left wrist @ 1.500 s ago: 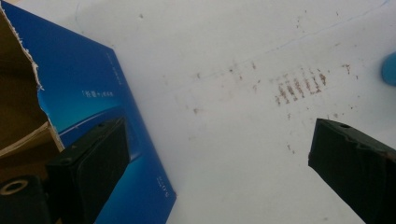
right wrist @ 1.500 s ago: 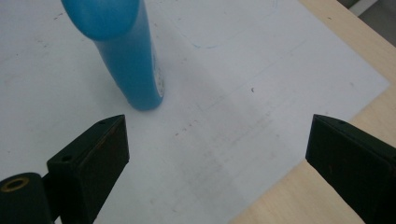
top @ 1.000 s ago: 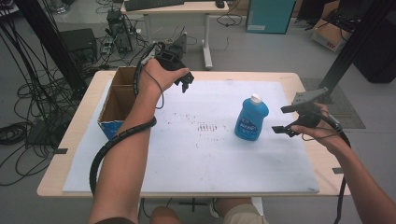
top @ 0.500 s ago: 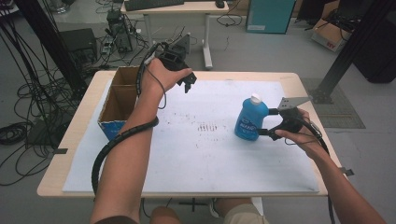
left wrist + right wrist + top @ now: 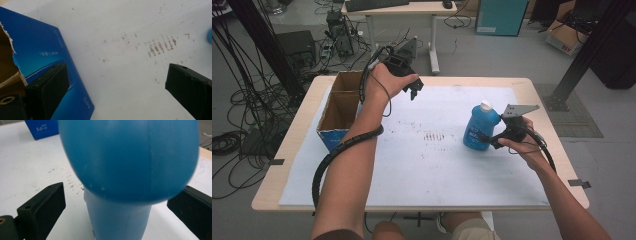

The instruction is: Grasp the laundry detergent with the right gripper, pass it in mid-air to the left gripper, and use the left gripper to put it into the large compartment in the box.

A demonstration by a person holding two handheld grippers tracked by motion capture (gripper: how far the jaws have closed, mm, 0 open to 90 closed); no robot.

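We are bracketing the upright blue bottle with our right claw, jaws just opening wide and not gripping, while our left claw, also apart, is hovering well away.

- High view: even, soft indoor light, no glare; faint shadows under the forearms on the white sheet; slightly soft, low resolution.
- Right gripper view: blue bottle between the fingers is blurred, too close to focus.
- Left gripper view: bright, washed-out sheet beyond the fingers; finger edges soft.
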